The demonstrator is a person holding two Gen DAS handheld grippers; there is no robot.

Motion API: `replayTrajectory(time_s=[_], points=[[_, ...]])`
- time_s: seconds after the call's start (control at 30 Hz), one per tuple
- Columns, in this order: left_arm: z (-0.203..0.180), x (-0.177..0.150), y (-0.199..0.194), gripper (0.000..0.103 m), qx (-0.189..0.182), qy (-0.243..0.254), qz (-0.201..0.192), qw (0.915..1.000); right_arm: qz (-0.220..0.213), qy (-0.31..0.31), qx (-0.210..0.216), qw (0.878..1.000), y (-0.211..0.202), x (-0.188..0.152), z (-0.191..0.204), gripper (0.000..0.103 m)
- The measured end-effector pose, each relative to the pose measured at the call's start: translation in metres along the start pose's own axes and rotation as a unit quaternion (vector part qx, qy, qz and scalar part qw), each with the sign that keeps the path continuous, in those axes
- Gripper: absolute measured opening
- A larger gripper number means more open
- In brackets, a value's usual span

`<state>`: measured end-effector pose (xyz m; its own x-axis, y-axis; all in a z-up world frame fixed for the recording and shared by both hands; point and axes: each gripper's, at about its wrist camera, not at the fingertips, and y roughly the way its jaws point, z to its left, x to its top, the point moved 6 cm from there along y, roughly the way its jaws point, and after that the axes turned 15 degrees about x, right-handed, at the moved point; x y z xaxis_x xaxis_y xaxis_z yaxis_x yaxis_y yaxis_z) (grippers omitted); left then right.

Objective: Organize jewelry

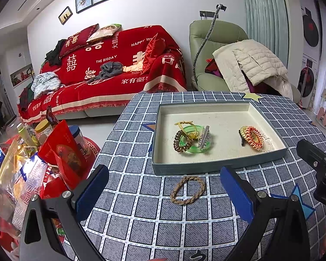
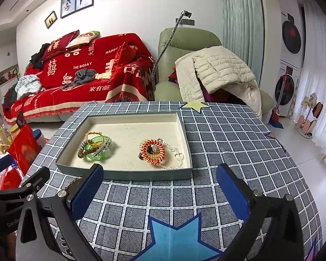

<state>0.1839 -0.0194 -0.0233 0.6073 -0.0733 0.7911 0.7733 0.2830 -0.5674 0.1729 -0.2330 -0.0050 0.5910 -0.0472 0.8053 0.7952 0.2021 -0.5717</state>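
A tan braided bracelet [image 1: 188, 190] lies on the checked tablecloth just before the grey tray [image 1: 195, 169]. My left gripper [image 1: 165, 189] is open, its blue fingers standing either side of the bracelet without touching it. In the tray lie a green bangle [image 1: 194, 139] with a brown coil tie, a yellow tie and a silver clip on it. An orange coil tie [image 1: 253, 138], a black clip and a clear bead bracelet lie to its right. My right gripper [image 2: 160, 191] is open and empty before the tray [image 2: 141, 175]. Its left finger mostly hides the braided bracelet [image 2: 71, 183].
Snack bags and jars [image 1: 54, 152] crowd a lower surface left of the table. A red sofa [image 1: 110, 65] and a green armchair [image 1: 217, 43] with a cream jacket stand behind. A blue star [image 2: 176, 235] marks the cloth near the right gripper.
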Motion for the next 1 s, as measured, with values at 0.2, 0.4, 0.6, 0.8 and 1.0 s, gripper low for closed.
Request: replayTrajectory(time_s=[0.2,0.4,0.6,0.8,1.0], points=[[0.0,-0.0001,0.0,0.103,0.0,0.0,0.0,1.0,0.0,-0.002,0.001,1.0,-0.0011,0.0009,0.0008,0.103],[0.0002,-0.0003,-0.0004,0.103,0.0,0.0,0.0,1.0,0.0,-0.003,0.001,1.0,-0.0011,0.0011,0.0013,0.103],[0.0002,0.0002,0.0006,0.103,0.0,0.0,0.0,1.0,0.0,-0.001,0.001,1.0,-0.0007,0.0014,0.0015,0.103],[0.0005,0.0001,0.0008,0.103,0.0,0.001,0.001,1.0,0.0,-0.002,0.002,1.0,-0.0004,0.0011,0.0014,0.103],[0.0003,-0.0001,0.0005,0.103,0.001,0.0,0.001,1.0,0.0,-0.002,0.002,1.0,-0.0005,0.0015,0.0018,0.103]])
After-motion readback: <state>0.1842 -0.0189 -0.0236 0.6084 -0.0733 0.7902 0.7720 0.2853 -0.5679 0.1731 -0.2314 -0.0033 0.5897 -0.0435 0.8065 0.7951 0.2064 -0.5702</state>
